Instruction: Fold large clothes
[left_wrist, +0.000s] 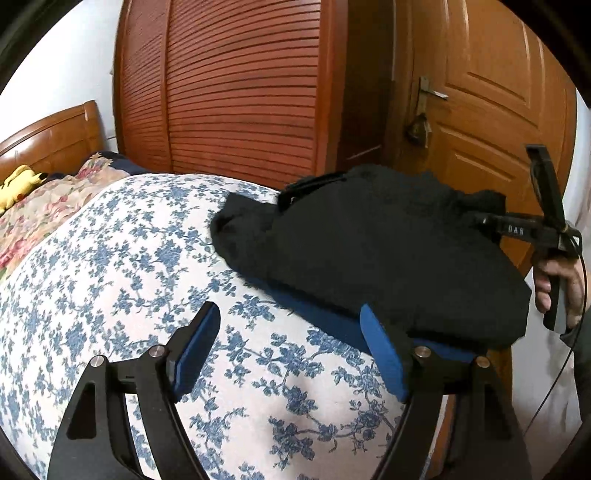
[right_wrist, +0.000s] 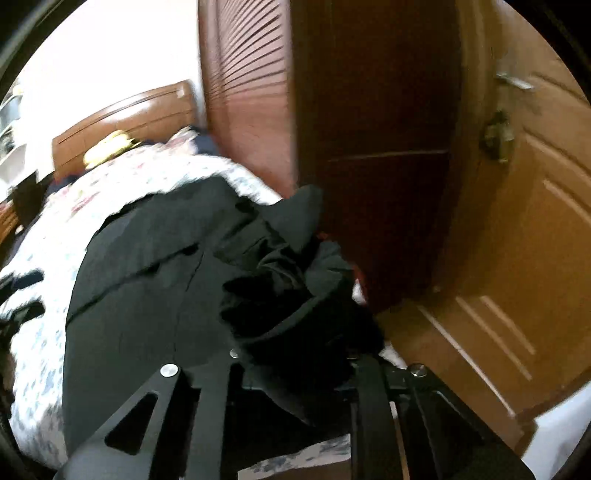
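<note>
Left wrist view: everything is placed against the bed (left_wrist: 110, 266), whose blue-flowered quilt fills the foreground. At the head end of the bed, a yellow plush toy (left_wrist: 16, 184) is seen on a floral cover. Toward the middle of the bed, the left gripper (left_wrist: 291, 350) is held spread wide, nothing between its blue pads, with its right finger touching the near edge of the clothes. At the foot corner of the bed, beside the door (left_wrist: 491, 122), the black garment (left_wrist: 376, 258) is bunched on top of a blue garment (left_wrist: 332, 317). At the far right of that corner, the right gripper (left_wrist: 480, 221) is seen reaching into the black cloth.

From the right wrist view, black fabric (right_wrist: 155, 295) is gathered between the right gripper's jaws, so it is judged to be pinched on the garment, though the fingertips are hidden by cloth and the picture is blurred.

For the step in hand, judged to be spreading the garment before folding, a matching hem or corner should be taken by the left gripper, only the black layer should be caught, and the cloth should be drawn toward the middle of the bed, away from the edge.
</note>
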